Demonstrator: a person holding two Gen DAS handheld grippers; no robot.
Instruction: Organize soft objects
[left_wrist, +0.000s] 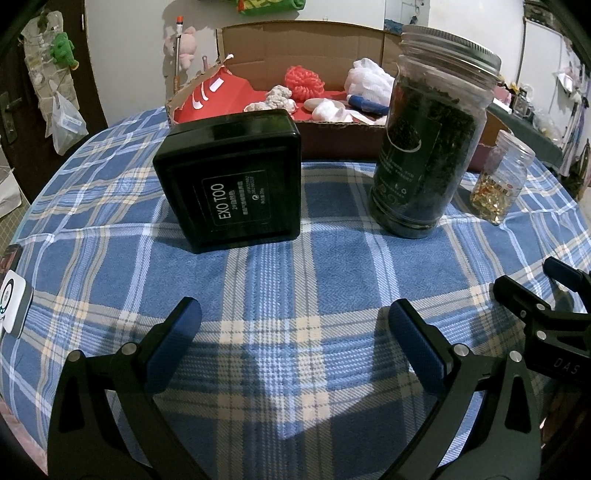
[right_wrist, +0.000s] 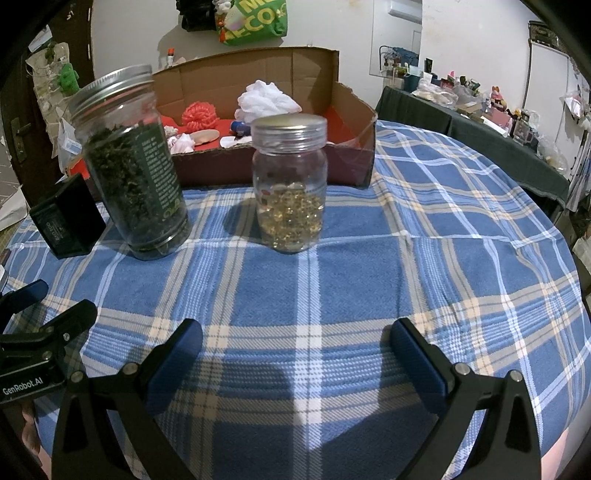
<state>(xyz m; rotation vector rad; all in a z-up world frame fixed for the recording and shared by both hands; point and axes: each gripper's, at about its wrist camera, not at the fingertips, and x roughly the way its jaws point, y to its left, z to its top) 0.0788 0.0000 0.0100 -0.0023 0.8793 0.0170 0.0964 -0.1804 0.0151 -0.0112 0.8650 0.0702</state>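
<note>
Both grippers' jaws spread wide, empty; soft items, seemingly sponges, fill cardboard box (right_wrist: 354, 122).

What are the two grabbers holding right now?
Nothing. The left gripper and the right gripper are both open over the blue plaid cloth, with only cloth between their fingers.

The black tin (left_wrist: 231, 181) standing on the blue plaid cloth carries a label (left_wrist: 236, 201) reading "EXO TOO", letters turned sideways; the smaller lines under it are illegible. To the tin's right, the far gripper (left_wrist: 554, 317) shows "DAS". In the right wrist view, the gripper body (right_wrist: 27, 384) in front of the tin reads "GenRobot.AI". Behind the tin, the hanging green bag (right_wrist: 255, 20) shows partial "ECO". Print on the tall jar (right_wrist: 133, 162) is unreadable.
</note>
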